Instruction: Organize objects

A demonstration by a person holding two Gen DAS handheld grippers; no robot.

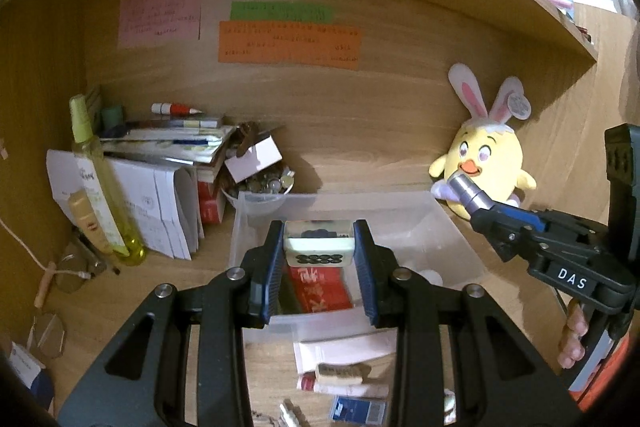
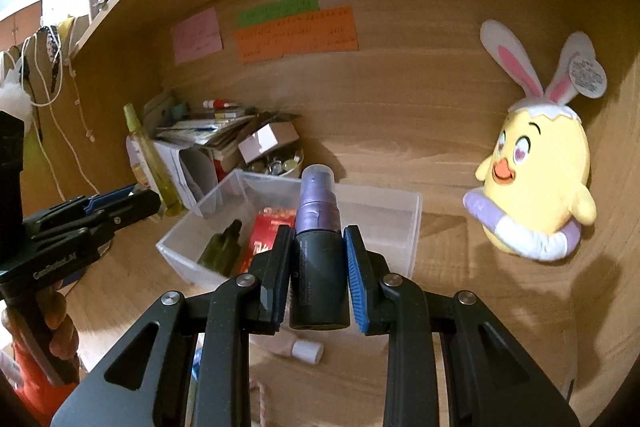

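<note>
The left hand-held gripper point(image 1: 319, 259) is closed on a mahjong tile point(image 1: 319, 247), held above the clear plastic bin point(image 1: 448, 227) on the bench point(image 1: 360, 163). The right hand-held gripper point(image 2: 319, 267) clamps a dark spray bottle point(image 2: 318, 267) with a purple cap, just in front of the bin. Inside the bin lie a red packet point(image 2: 266, 235) and a green bottle point(image 2: 222, 247). A yellow chick plush point(image 2: 540, 187) sits right of the bin.
</note>
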